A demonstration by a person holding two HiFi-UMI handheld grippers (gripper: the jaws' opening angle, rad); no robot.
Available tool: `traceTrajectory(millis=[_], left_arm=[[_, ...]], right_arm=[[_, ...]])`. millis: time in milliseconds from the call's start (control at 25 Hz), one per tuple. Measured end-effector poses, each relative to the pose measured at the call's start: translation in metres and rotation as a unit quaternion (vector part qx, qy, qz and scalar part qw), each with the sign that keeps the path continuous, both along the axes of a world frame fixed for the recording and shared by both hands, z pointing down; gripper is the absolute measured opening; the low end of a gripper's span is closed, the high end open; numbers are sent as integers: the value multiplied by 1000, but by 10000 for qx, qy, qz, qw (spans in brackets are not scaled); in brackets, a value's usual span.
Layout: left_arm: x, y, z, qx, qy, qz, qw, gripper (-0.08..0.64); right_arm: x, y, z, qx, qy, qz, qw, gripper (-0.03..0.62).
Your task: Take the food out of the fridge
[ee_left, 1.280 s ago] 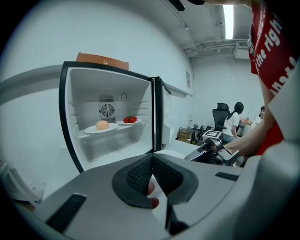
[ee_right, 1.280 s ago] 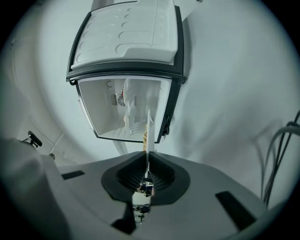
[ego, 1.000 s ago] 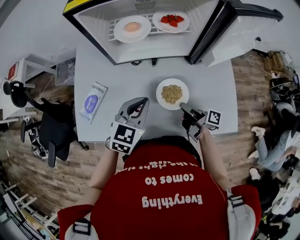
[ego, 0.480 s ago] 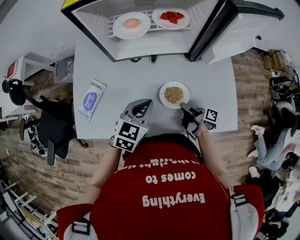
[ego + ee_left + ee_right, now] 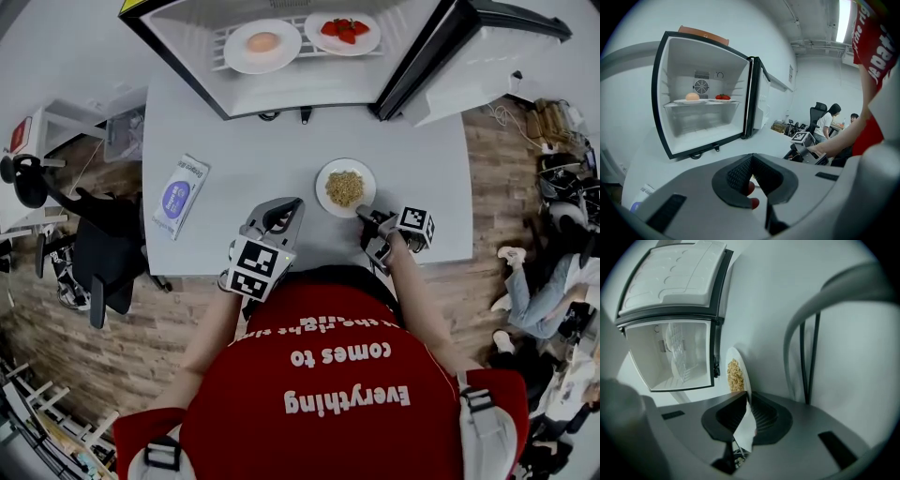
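Note:
A white plate of yellowish grains (image 5: 345, 187) lies at the table's near right; I cannot tell whether it rests on the surface. My right gripper (image 5: 361, 214) is shut on its near rim. In the right gripper view the plate's rim (image 5: 745, 380) runs between the closed jaws of the right gripper (image 5: 747, 397). My left gripper (image 5: 291, 204) hovers near the front edge, shut and empty, its tips meeting in the left gripper view (image 5: 751, 157). In the open fridge (image 5: 281, 89) stand a plate with an orange food (image 5: 262, 45) and a plate of strawberries (image 5: 342, 30).
A blue and white packet (image 5: 181, 195) lies at the table's left. The fridge door (image 5: 450, 56) swings open to the right. Office chairs stand left of the table, and people sit in the room's background (image 5: 829, 124).
My right gripper has sunk and rolled with the plate still in its jaws. The left gripper has dropped slightly toward the table edge.

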State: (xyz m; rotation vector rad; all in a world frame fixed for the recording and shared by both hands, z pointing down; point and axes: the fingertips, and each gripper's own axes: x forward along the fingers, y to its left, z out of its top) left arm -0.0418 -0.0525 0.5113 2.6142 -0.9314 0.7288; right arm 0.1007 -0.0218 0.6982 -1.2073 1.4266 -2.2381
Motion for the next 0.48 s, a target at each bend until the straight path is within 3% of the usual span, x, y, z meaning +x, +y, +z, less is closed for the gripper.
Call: traceTrajectory(millis=[280,480], left_arm=[[1,2,6,-93,42,-25,9999,5],[1,1,9,-100,59,-82,9999,5]], right_arm=[[-2,2,2,-682,577,-406,9952,42],[-7,4,-1,-970,690,-580,9912,105]])
